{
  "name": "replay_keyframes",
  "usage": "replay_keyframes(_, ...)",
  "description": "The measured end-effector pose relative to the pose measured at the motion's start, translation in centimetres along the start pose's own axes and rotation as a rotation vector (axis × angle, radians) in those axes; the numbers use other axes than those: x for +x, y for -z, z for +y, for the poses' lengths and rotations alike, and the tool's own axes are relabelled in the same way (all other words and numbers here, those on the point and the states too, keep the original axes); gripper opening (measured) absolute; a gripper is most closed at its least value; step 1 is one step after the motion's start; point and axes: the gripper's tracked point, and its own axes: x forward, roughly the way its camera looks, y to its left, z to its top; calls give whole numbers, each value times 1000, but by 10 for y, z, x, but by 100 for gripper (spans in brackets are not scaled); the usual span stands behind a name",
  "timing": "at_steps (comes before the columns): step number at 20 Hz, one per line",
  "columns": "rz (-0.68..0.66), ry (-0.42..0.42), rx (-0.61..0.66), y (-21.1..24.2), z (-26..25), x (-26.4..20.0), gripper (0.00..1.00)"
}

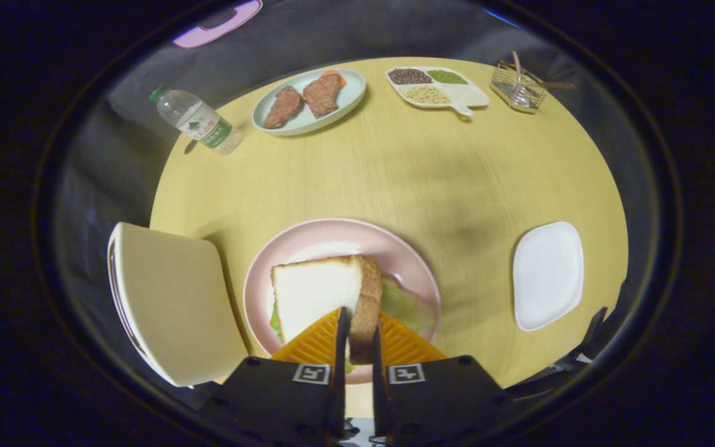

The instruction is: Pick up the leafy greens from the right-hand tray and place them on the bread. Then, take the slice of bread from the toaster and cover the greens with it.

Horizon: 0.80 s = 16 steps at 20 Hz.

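Note:
My gripper is shut on a slice of white bread, holding it by its brown crust edge between both fingers. The slice hangs tilted over the pink plate, just above the leafy greens, which peek out pale green to the right and at the lower left of the slice. The bread underneath the greens is hidden. The cream toaster stands just left of the plate. The white square tray lies bare to the right of the plate.
Beyond the plate, on the round yellow table, stand a water bottle, a pale blue plate with meat pieces, a divided dish of beans and a wire basket.

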Motion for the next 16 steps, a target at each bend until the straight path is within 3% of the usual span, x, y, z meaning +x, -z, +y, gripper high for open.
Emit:
replay_keyframes(6, 35, 59, 0, 5, -16, 3, 56)
replay_keyframes(9, 83, 123, -74, 19, -35, 0, 74)
replay_keyframes(13, 48, 134, -108, 17, -37, -14, 97)
replay_keyframes(16, 8, 177, -169, 12, -39, -34, 97)
